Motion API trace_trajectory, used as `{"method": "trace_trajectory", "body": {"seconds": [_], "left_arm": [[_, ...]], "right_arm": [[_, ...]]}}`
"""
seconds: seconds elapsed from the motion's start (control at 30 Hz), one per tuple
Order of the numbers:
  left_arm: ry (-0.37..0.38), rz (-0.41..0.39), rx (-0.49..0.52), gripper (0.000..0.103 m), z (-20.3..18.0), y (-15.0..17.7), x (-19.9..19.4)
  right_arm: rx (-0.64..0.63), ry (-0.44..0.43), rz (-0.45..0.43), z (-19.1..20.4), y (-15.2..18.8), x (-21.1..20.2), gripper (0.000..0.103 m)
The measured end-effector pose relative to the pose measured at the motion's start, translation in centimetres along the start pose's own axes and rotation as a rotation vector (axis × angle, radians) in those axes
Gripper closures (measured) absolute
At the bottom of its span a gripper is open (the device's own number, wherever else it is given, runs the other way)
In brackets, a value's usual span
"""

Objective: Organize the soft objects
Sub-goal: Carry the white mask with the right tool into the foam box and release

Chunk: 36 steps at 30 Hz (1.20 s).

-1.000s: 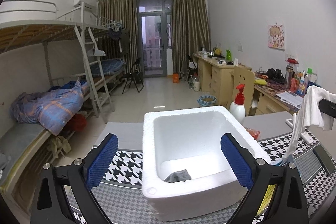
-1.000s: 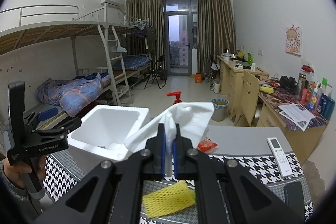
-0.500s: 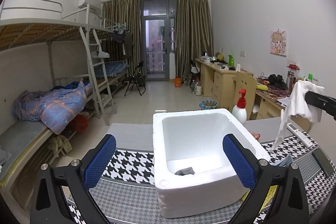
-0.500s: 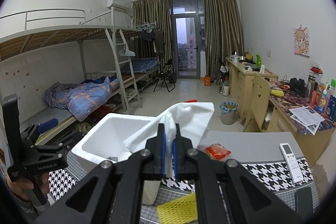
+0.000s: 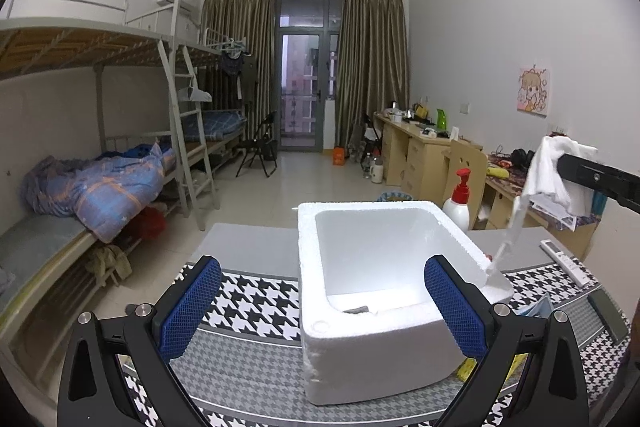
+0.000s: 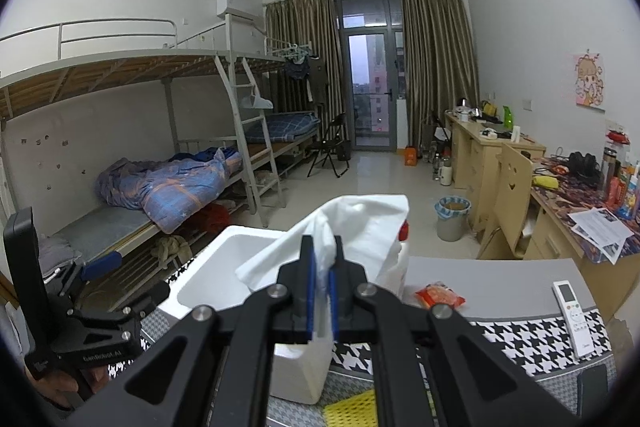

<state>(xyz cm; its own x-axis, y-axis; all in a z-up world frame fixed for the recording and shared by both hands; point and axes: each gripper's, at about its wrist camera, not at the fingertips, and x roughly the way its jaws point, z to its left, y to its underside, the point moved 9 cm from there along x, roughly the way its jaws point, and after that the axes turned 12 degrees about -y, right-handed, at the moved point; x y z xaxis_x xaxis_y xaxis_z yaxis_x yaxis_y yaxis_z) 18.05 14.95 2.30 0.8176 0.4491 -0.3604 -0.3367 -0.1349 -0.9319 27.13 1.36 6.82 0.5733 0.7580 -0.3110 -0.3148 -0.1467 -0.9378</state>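
Note:
A white foam box (image 5: 384,291) stands on the houndstooth table cover; it also shows in the right wrist view (image 6: 216,279). A small grey cloth (image 5: 358,308) lies on its floor. My left gripper (image 5: 324,307) is open and empty, its blue pads either side of the box's near wall. My right gripper (image 6: 322,291) is shut on a white cloth (image 6: 360,231), held up to the right of the box; the cloth (image 5: 560,171) hangs with its tail touching the box's right rim. A yellow mesh sponge (image 6: 352,409) lies under the right gripper.
A white pump bottle with a red top (image 5: 458,203) stands behind the box. A red snack packet (image 6: 439,294), a white remote (image 6: 572,315) and a dark phone (image 5: 610,315) lie on the table's right side. Bunk beds line the left, desks the right.
The right gripper has carried the white cloth up and leftward toward the box, its tail now at the box's right rim. The left gripper has drawn back from the box.

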Motion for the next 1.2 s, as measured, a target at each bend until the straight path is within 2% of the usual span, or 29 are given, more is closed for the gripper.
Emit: {"method": "trace_trajectory", "body": {"seconds": [0.5, 1.2], "left_arm": [[-0.042, -0.003, -0.006, 0.001, 2.2, 0.5, 0.4], [-0.049, 0.015, -0.018, 0.001, 2.9, 1.2, 1.2]], "right_arm": [[-0.021, -0.063, 0.062, 2.2, 0.7, 3.1, 0.095], [-0.068, -0.104, 0.259, 4.0, 3.7, 7.1, 0.093]]}}
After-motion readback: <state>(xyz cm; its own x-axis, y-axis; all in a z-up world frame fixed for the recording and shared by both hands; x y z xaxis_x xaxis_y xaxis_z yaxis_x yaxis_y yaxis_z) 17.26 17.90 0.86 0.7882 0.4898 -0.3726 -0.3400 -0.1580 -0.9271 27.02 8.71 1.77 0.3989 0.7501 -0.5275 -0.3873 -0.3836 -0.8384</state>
